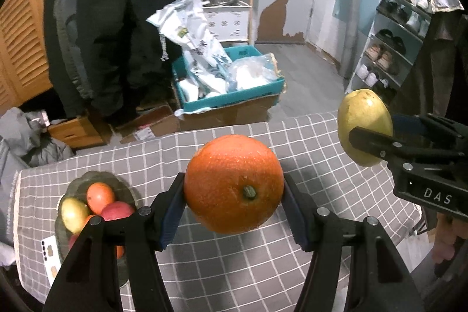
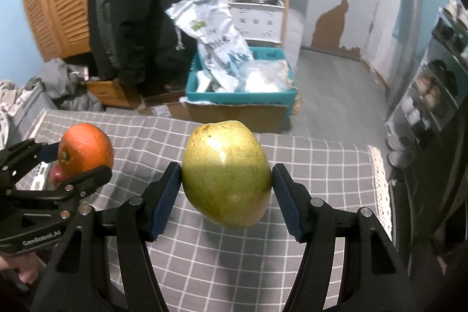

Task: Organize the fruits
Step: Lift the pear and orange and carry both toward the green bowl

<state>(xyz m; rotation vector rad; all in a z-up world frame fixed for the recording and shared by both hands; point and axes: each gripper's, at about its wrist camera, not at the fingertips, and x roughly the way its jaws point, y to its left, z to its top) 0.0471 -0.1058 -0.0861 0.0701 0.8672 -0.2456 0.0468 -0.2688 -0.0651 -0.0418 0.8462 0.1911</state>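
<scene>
While both fruits hang above the checked desk [image 1: 263,268], I see a teal crate [image 1: 234,98] of bags beyond. My left gripper [image 1: 234,201] fingers clamp the orange [image 1: 234,183]; the right gripper [image 2: 226,192] holds the pear [image 2: 226,174]. Only the left view shows the fruit plate [image 1: 73,186]. Lettering reads "GenRobot.AI" and "DAS".

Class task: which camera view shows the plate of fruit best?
The left wrist view: the plate with its piled fruit sits on the checked cloth. The right wrist view shows only a sliver behind the orange.
</scene>
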